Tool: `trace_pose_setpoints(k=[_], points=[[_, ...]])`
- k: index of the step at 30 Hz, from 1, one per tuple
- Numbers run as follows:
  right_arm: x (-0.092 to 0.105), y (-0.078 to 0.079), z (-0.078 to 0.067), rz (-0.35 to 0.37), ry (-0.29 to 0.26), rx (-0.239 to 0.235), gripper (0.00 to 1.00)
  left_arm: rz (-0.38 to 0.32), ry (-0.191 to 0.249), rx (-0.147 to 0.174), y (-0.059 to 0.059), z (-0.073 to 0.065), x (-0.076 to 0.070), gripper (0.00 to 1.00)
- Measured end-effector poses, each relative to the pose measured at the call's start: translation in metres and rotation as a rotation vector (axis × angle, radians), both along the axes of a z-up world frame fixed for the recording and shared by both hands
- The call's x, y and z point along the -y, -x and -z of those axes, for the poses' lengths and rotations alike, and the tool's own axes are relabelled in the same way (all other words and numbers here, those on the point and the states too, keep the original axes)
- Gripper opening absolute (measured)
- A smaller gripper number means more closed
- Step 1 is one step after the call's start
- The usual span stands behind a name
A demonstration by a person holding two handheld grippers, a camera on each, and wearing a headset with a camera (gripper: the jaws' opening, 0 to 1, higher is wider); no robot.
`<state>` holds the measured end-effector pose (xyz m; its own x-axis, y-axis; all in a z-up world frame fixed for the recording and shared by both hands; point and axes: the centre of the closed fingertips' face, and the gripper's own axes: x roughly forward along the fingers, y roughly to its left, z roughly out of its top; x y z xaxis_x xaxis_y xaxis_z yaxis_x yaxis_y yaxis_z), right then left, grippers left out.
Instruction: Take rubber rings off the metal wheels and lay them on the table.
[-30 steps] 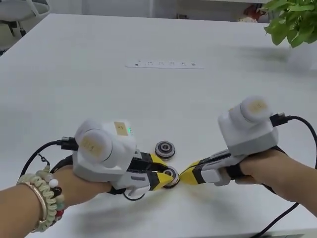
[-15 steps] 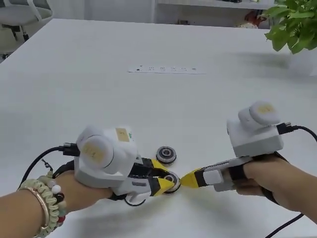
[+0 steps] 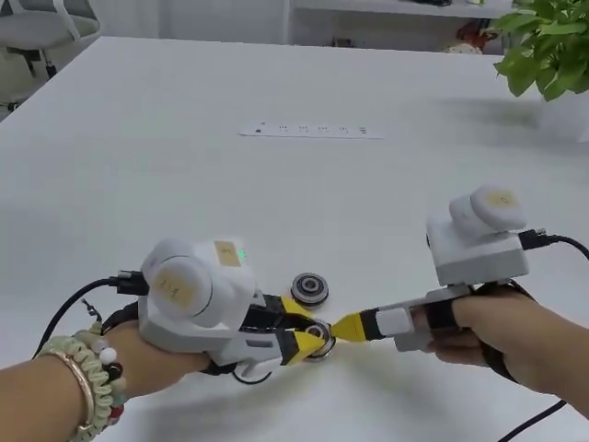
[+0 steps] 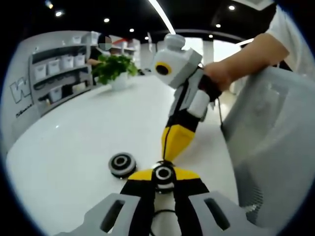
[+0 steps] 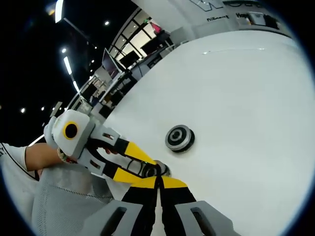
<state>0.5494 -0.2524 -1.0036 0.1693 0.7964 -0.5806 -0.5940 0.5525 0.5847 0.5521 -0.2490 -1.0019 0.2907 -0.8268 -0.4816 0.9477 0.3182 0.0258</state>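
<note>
Head view puts the metal wheel point(image 3: 319, 331) low and near us on the white table point(image 3: 184, 166). It is clamped edge to edge between the yellow tips of the left gripper point(image 3: 309, 333). We judge this grip is there to steady the wheel and leave its face open to the other tool.

From the left gripper view, its dark rubber ring point(image 4: 163, 165) looks seated on the rim, so it is not yet off. The right gripper point(image 3: 339, 329) comes in from the opposite side with its jaws pressed together to a narrow point that touches the wheel's edge. This seems meant for picking at the ring, though we cannot tell whether any rubber is nipped between them.

A second wheel point(image 3: 308, 286) lies flat just beyond, ring on, apart from both tools. Farther back sit a power strip point(image 3: 310, 131) and a plant point(image 3: 543, 41).
</note>
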Motion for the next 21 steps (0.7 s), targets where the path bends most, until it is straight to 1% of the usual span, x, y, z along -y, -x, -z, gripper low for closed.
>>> trace_pose_setpoints(k=[15,21], points=[[-0.0046,0.0025,-0.003,-0.014,-0.006,0.006,0.0,-0.003,0.003,0.005,0.0001,0.0002,0.0006,0.14],[-0.0082,0.0038,-0.0062,-0.022,-0.022,0.009,0.0,-0.002,0.002,0.008,0.0004,0.0004,0.0009,0.14]])
